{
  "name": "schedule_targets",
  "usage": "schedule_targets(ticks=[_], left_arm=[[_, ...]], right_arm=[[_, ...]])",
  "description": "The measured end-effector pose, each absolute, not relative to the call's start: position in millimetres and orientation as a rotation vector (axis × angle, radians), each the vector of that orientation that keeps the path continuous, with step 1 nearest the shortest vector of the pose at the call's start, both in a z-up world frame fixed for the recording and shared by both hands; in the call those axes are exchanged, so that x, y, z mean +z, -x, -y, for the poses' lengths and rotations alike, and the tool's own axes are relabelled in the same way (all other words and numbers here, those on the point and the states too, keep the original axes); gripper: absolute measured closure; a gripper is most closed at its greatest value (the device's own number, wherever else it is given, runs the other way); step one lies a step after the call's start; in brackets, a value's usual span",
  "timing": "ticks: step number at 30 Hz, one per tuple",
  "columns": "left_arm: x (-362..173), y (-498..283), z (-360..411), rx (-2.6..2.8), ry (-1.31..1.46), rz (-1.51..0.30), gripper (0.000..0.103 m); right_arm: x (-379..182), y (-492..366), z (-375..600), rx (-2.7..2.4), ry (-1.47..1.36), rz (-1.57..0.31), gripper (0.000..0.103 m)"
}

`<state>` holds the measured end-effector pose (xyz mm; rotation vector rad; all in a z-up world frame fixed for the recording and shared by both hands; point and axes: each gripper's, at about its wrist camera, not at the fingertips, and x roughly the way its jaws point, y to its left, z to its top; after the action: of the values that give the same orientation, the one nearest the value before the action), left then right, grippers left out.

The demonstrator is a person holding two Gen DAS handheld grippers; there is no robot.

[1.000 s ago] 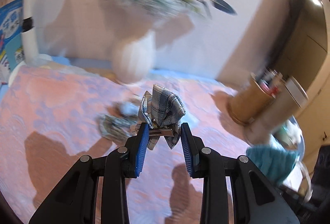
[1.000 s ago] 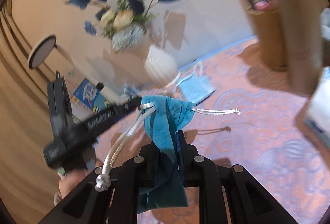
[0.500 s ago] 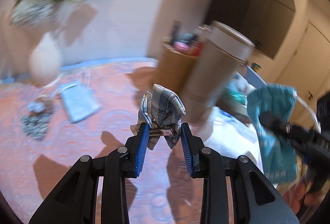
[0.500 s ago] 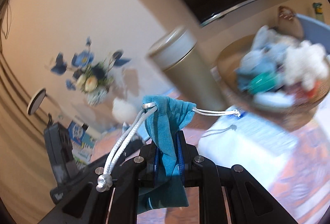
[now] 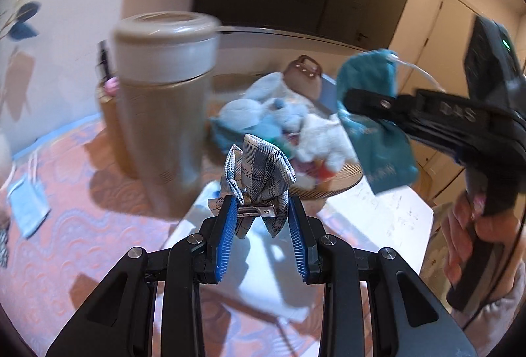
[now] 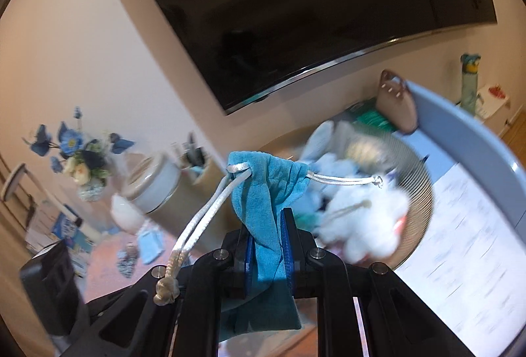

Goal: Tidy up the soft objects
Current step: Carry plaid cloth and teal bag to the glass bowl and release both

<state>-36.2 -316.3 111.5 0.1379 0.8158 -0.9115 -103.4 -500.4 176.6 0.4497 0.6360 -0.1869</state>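
My left gripper [image 5: 260, 213] is shut on a plaid fabric bow hair clip [image 5: 259, 172], held in the air by its metal clip. My right gripper [image 6: 268, 227] is shut on a teal drawstring pouch [image 6: 263, 189] with white cords hanging left and right; it also shows in the left wrist view [image 5: 371, 123], at the right. A round woven basket [image 5: 332, 187] full of plush toys [image 5: 315, 136] stands just beyond both grippers; it also shows in the right wrist view [image 6: 414, 172].
A tall beige canister [image 5: 164, 100] stands left of the basket. A white sheet [image 5: 378, 215] lies under the basket on the pink patterned cloth [image 5: 65, 242]. A blue face mask [image 5: 28, 205] lies far left. A brown handbag [image 6: 396, 103] and flower vase [image 6: 85, 166] stand behind.
Both grippers have swung right, away from the vase and toward the basket of plush toys, carrying the bow clip and the teal pouch. Neither grip has changed.
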Motion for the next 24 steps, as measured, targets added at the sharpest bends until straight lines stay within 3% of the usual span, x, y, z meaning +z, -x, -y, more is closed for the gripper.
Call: schedule_targets(ticks=[10, 17, 18, 19, 20, 21, 22, 24], left_arm=[[126, 35, 378, -0.961, -0.201, -0.760, 0.074], [113, 29, 397, -1.023, -0.226, -0.780, 0.072], [111, 28, 398, -1.029, -0.231, -0.786, 0.061], [109, 27, 402, -1.026, -0.237, -0.792, 0.050], [108, 26, 401, -1.019, -0.242, -0.798, 0.042], [107, 25, 400, -1.006, -0.243, -0.803, 0.027], [107, 24, 399, -0.999, -0.241, -0.801, 0.022], [107, 24, 394, -1.000, -0.232, -0.790, 0.022]], right_arm=[[211, 24, 521, -0.268, -0.175, -0.768, 0.088], [199, -30, 513, -0.213, -0.020, -0.902, 0.087], [196, -35, 511, -0.192, -0.009, -0.924, 0.076], [193, -40, 508, -0.177, 0.002, -0.942, 0.050], [190, -43, 505, -0.166, 0.019, -0.950, 0.037], [188, -44, 503, -0.162, 0.029, -0.947, 0.016], [187, -45, 501, -0.158, 0.037, -0.944, 0.011], [186, -44, 503, -0.150, 0.013, -0.948, 0.011]])
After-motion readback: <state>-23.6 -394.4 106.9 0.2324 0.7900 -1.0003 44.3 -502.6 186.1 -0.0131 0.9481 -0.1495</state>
